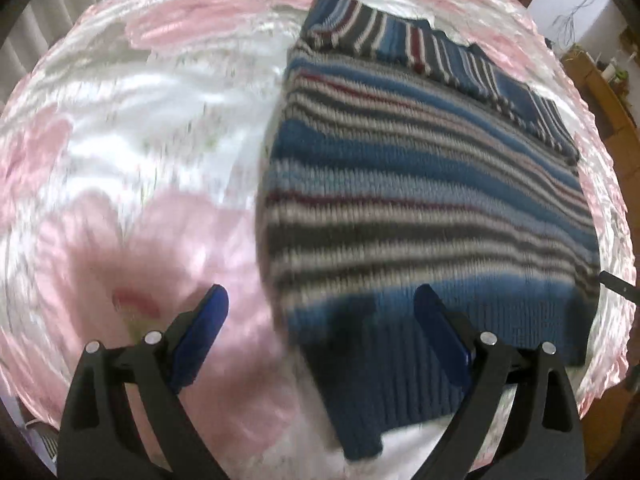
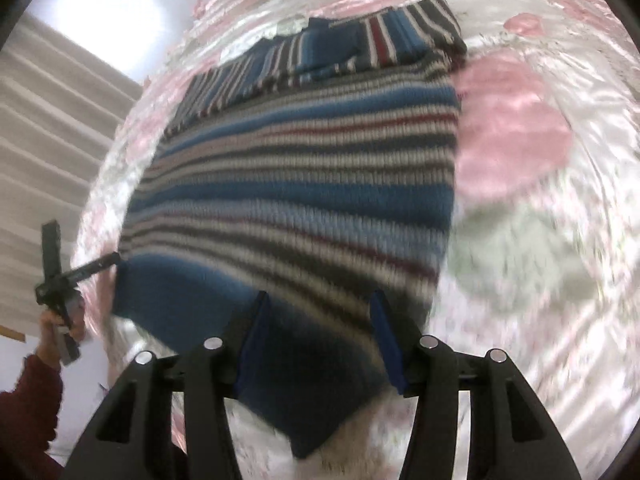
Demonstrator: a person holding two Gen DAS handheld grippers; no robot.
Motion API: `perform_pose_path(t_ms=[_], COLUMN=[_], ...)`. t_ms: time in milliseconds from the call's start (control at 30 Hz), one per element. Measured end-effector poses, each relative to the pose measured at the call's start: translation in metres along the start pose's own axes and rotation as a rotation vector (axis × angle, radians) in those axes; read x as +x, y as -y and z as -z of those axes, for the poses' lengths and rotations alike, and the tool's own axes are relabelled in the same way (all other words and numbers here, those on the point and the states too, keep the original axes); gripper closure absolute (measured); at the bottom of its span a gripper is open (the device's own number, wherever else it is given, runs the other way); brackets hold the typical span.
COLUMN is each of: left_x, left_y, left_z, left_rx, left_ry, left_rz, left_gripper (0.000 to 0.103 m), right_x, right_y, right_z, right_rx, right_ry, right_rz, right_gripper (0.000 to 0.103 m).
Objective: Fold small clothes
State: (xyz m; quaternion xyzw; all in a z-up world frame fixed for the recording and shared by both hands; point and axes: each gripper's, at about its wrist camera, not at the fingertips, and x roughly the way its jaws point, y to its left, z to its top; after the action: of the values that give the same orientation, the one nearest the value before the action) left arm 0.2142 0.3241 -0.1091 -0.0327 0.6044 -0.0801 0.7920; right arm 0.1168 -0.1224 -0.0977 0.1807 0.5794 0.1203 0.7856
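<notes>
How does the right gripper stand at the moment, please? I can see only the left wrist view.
Observer: The right gripper is open, with its jaws spread over the blue hem of the striped sweater.
Operator: Thank you. Is it gripping the cloth?
Observer: No. The hem shows in the gap between the fingers, but blur hides whether they touch it.
Operator: How does my left gripper look from there?
Observer: The left gripper is wide open, with one fingertip at the sweater's side edge by the hem. A hand in a dark red sleeve holds it.
</notes>
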Motion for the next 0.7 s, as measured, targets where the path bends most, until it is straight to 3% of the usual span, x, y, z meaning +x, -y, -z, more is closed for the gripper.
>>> perform_pose_path(t_ms=[267,333,700], left_x=[0.016,0.015,0.014], left_y=[0.009,0.012,0.022], left_z=[0.043,0.051,0.052], left_rx=[-0.024,-0.024,-0.075], left_ry=[-0.082,-0.067,-0.064], left_rz=[0.074,0.068,0.163], left_gripper=[0.010,0.010,0.012], right_x=[0.009,0.011,0.016], right_y=[-0.007,-0.008,0.012], right_z=[0.058,0.069,0.088], right_rx=[0.070,0.094,0.212], right_ry=[-0.049,-0.048,-0.059], right_rz=[-0.008,-0.018,-0.059], right_gripper=[0.047,0.046,0.044])
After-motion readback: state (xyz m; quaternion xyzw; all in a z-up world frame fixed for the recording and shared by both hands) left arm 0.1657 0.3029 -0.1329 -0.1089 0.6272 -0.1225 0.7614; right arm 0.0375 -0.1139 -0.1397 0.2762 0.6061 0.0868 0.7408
